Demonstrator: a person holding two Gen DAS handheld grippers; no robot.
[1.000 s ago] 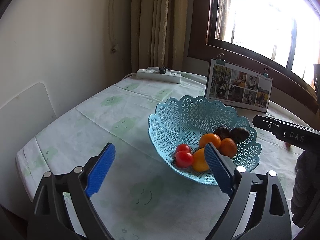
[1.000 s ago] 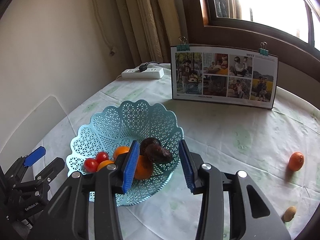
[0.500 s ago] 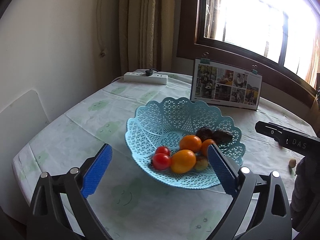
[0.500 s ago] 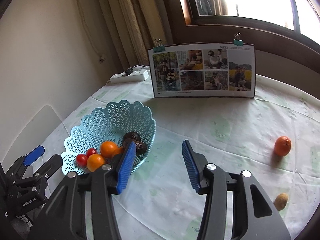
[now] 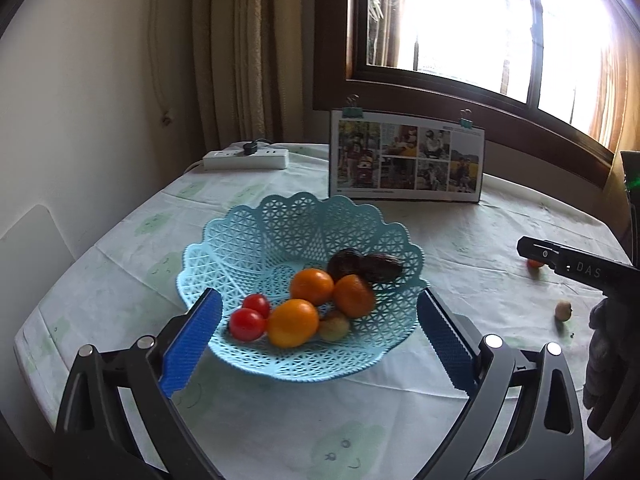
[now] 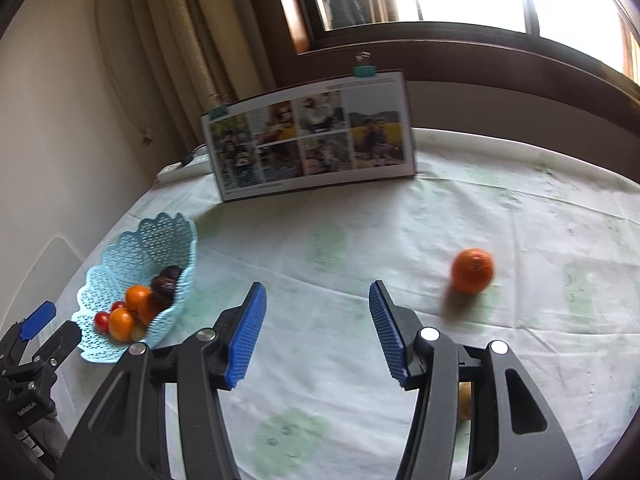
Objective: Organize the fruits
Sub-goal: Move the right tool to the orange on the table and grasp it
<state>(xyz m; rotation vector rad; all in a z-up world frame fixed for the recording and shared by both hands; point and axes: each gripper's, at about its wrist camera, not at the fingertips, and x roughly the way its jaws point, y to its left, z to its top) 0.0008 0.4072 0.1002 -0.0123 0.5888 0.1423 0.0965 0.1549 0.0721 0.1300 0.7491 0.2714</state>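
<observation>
A light blue lattice basket stands on the table and holds oranges, two cherry tomatoes, a small brownish fruit and two dark fruits. My left gripper is open just in front of the basket, empty. My right gripper is open over bare tablecloth, empty. A loose orange lies ahead and right of it. A small tan fruit lies on the cloth, mostly hidden behind the right finger in the right wrist view.
A clipped photo board stands at the back of the table by the window. A white power strip lies at the back left. The table edge runs near a wall and curtains on the left.
My right gripper has swung right, away from the basket and toward the loose orange, and opened wider. The left gripper's view shifted so the basket is centred between its fingers.
</observation>
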